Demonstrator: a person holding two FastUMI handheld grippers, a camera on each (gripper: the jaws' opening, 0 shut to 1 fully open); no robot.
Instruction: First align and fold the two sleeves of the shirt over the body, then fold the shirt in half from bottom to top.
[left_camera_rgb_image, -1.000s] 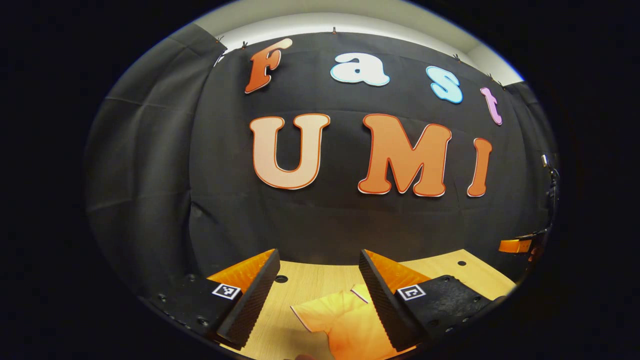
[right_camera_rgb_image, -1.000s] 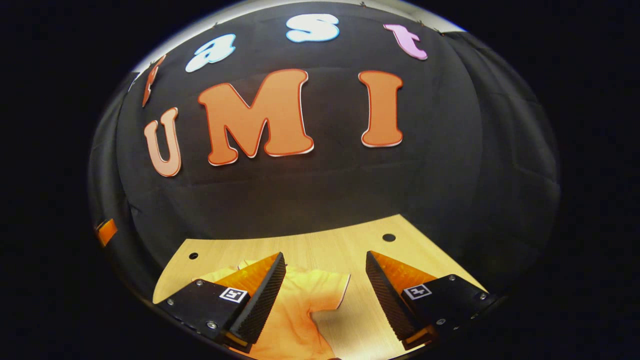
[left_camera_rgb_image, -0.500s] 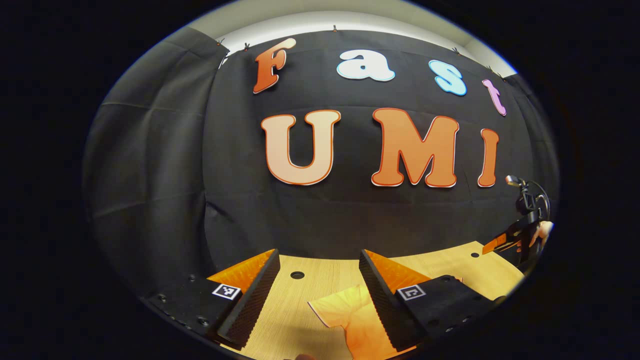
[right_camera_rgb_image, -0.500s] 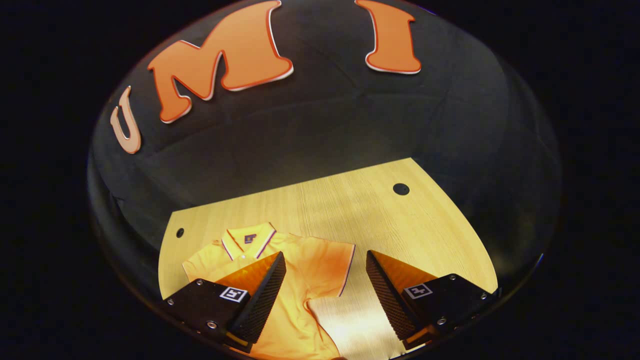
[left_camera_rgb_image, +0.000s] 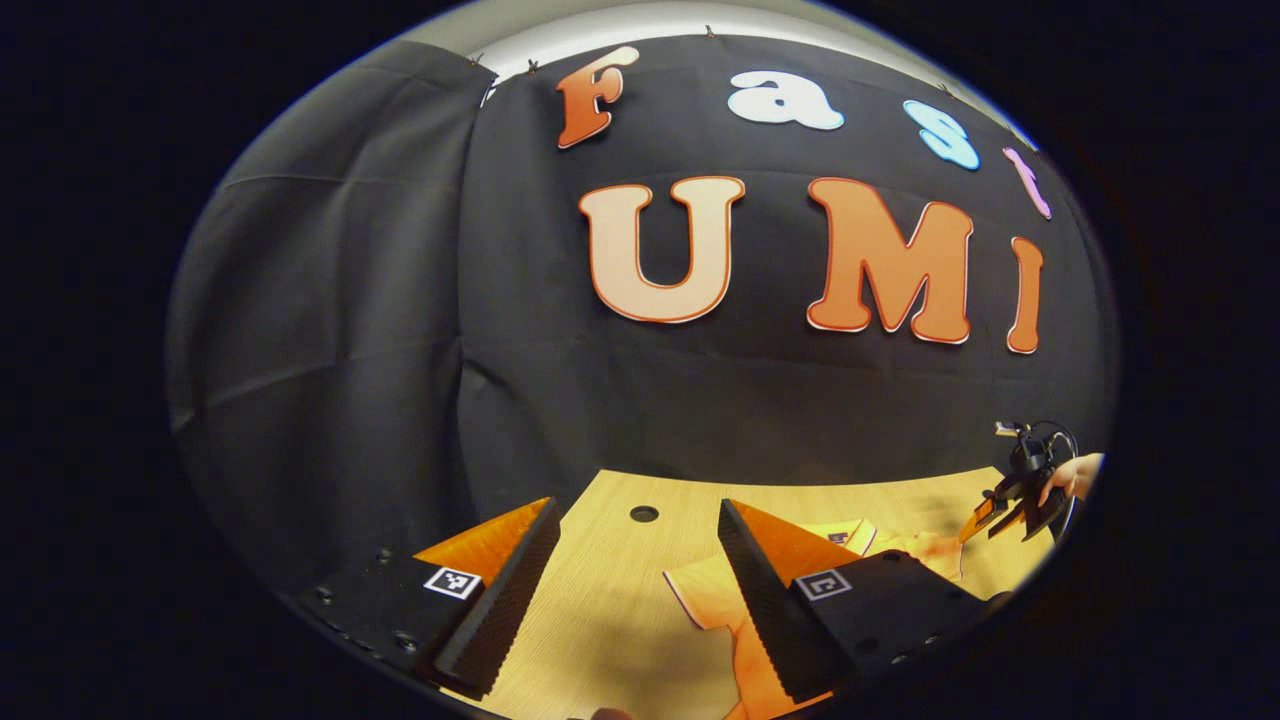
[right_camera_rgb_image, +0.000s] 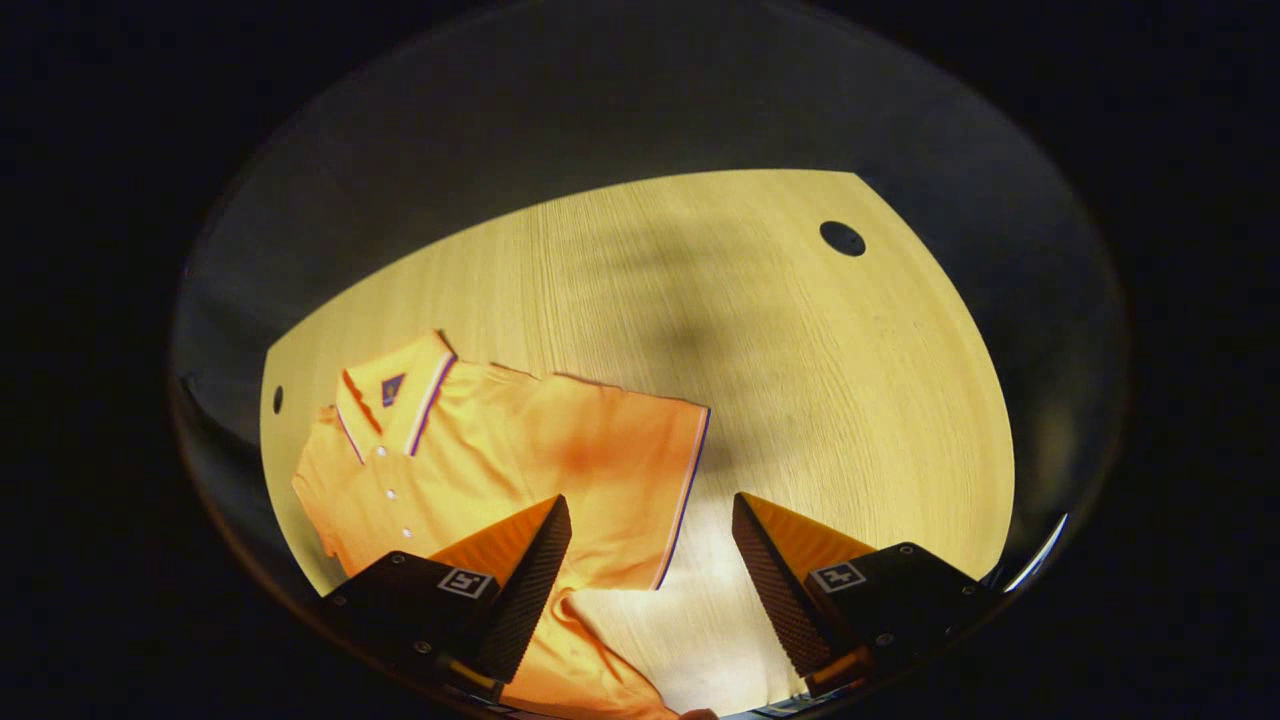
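Right gripper (right_camera_rgb_image: 650, 560) is spread wide, nothing between the fingers, hovering over the shirt (right_camera_rgb_image: 500, 450) and pointing down at the wooden table (right_camera_rgb_image: 800, 380). Its left finger overlaps the shirt body in the right gripper view; the gap between the fingers frames the edge of the spread-out sleeve (right_camera_rgb_image: 650, 470) and bare wood. Can't tell if it touches the cloth.

Left gripper (left_camera_rgb_image: 635, 590) is also wide apart and holding nothing, aimed more level, toward the booth's back wall (left_camera_rgb_image: 400, 350). Shirt (left_camera_rgb_image: 705, 595) lies flat on the table (left_camera_rgb_image: 600, 620), unfolded, collar (right_camera_rgb_image: 395, 385) away from the grippers, buttons showing, sleeves out to the sides. In the left gripper view the other gripper (left_camera_rgb_image: 1010, 500) sits far right, held by a hand (left_camera_rgb_image: 1075, 475), above the shirt's far side.
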